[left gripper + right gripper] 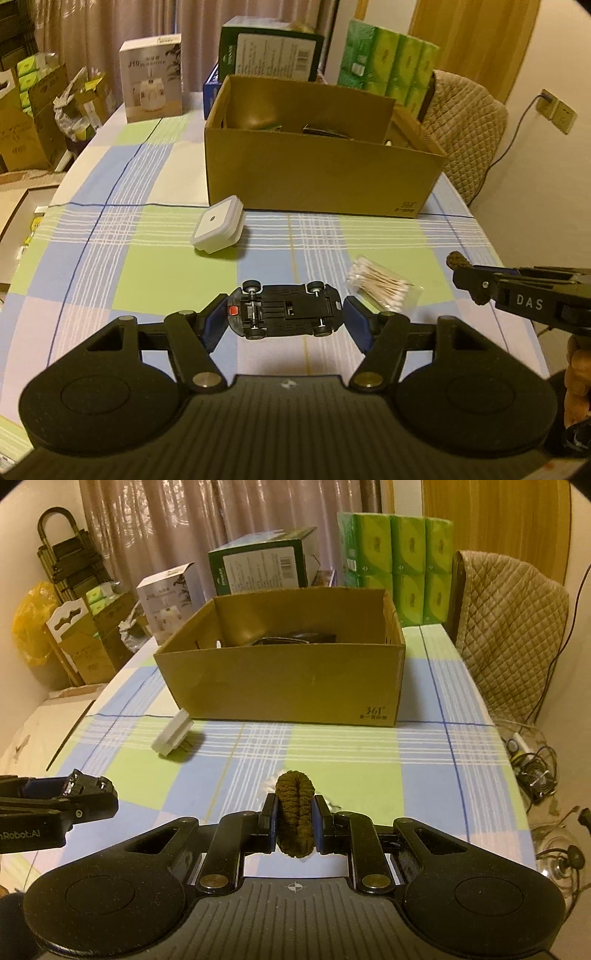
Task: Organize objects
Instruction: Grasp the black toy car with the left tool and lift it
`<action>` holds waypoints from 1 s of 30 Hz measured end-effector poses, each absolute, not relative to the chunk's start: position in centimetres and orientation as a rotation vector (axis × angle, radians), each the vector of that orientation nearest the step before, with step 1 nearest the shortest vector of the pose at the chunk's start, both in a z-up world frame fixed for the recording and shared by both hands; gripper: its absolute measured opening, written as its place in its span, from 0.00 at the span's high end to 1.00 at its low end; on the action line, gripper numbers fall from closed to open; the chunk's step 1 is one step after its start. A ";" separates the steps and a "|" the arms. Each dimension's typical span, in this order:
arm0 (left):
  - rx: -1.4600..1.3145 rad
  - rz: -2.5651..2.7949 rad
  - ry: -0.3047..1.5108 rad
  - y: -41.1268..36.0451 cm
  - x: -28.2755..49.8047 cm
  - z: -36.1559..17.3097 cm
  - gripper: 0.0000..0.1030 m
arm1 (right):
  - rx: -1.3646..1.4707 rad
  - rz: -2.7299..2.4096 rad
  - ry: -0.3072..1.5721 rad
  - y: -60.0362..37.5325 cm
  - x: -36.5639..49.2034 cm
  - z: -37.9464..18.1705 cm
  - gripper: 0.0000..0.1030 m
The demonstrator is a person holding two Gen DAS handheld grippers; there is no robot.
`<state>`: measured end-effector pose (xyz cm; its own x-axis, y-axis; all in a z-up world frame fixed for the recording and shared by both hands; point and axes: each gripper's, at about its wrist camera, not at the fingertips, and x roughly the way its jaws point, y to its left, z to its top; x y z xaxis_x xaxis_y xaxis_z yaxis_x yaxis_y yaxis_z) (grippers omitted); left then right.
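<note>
My left gripper (286, 317) is shut on a black toy car (288, 310), held upside down by its two ends above the checked tablecloth. My right gripper (295, 821) is shut on a brown braided cord loop (295, 812) and holds it above the table; it also shows at the right of the left wrist view (476, 280). An open cardboard box (325, 173) stands ahead, also in the right wrist view (288, 679), with dark items inside. A pack of cotton swabs (382, 286) lies on the cloth right of the car. A white square night light (218, 229) lies near the box's front left corner.
Product boxes (153, 79) and green tissue packs (391, 62) stand behind the cardboard box. A chair with a quilted cover (513, 627) is at the table's far right. Cartons are stacked on the floor at the left (29, 122). Cables lie on the floor at the right (535, 771).
</note>
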<state>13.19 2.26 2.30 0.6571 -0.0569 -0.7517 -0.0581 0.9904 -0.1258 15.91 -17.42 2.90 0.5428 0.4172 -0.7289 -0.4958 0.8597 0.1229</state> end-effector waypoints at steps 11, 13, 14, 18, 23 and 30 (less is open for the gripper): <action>-0.119 -0.005 0.855 1.9 10.1 4.1 0.40 | -0.111 0.550 0.824 -17.9 13.3 4.2 0.85; -0.115 0.000 0.855 1.9 9.8 4.3 0.40 | -0.110 0.553 0.823 -17.9 13.0 4.3 0.85; -0.114 0.001 0.855 1.9 9.6 4.4 0.40 | -0.110 0.554 0.821 -17.9 12.9 4.4 0.85; -0.109 0.003 0.853 1.7 9.3 4.6 0.40 | -0.104 0.555 0.813 -18.1 12.6 4.7 0.85; -0.106 -0.001 0.848 1.6 9.1 4.9 0.40 | -0.098 0.557 0.810 -18.2 12.6 4.8 0.85; -0.106 -0.005 0.847 1.2 9.2 5.1 0.40 | -0.090 0.555 0.808 -18.5 12.8 5.0 0.85</action>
<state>9.16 1.20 5.10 0.6628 -0.0464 -0.7473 -0.0381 0.9947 -0.0955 12.76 -18.54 4.99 0.5576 0.4359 -0.7065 -0.5031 0.8544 0.1301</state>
